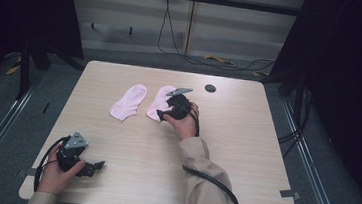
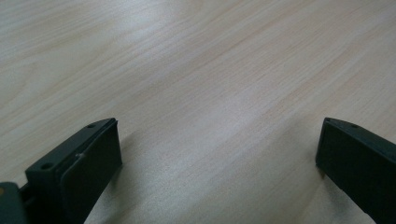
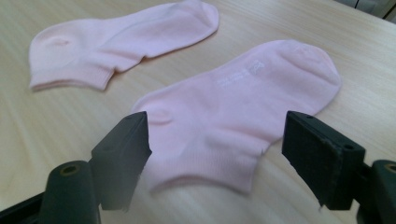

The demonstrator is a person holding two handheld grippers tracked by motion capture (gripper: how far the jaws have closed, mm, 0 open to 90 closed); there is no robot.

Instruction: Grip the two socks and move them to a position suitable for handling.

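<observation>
Two pale pink ankle socks lie flat side by side on the wooden table (image 1: 246,138). The left sock (image 1: 129,101) (image 3: 116,39) is apart from the right sock (image 1: 160,101) (image 3: 238,112). My right gripper (image 1: 161,115) (image 3: 215,158) hovers over the cuff end of the right sock, jaws open and standing to either side of the cuff without pressing it. My left gripper (image 1: 93,168) (image 2: 219,163) rests low at the table's near left corner, open, with only bare wood between its jaws.
A small dark round grommet (image 1: 210,88) sits in the tabletop behind the socks. Cables (image 1: 211,183) trail from both grippers across the near edge. Dark curtains and frame rails flank the table.
</observation>
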